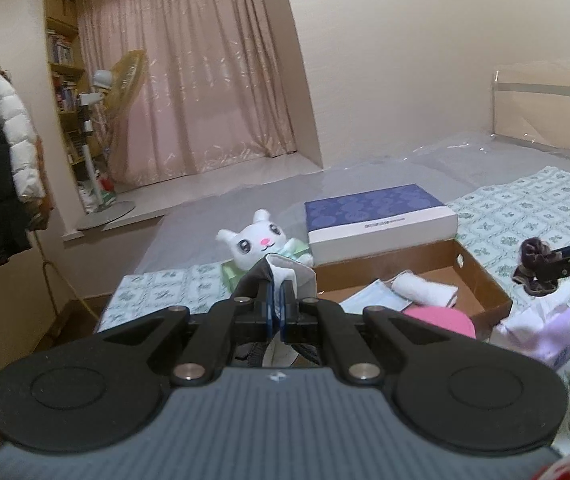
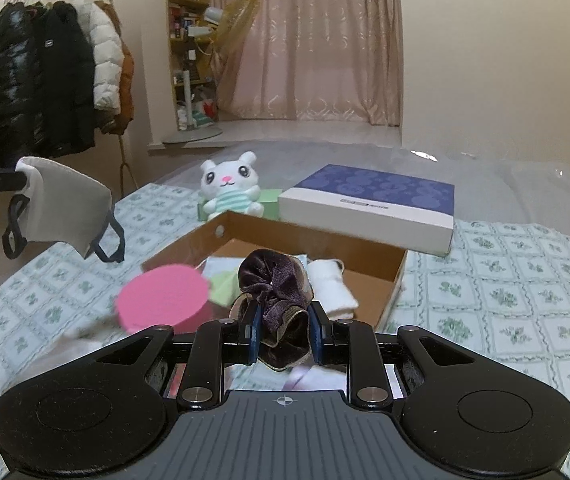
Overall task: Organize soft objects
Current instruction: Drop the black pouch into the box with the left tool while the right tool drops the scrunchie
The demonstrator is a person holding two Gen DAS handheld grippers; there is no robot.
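Note:
My left gripper is shut on a grey and white face mask, held above the bed; the mask hangs from it in the right wrist view. My right gripper is shut on a dark purple velvet scrunchie, also visible in the left wrist view. Both are held near an open brown cardboard box holding a white rolled sock, a blue mask and a green cloth. A pink round sponge sits at the box's near corner.
A white plush bunny sits behind the box beside the blue and white box lid. A lilac tissue pack lies on the patterned bedsheet. Coats hang at the left; a fan and curtain stand behind.

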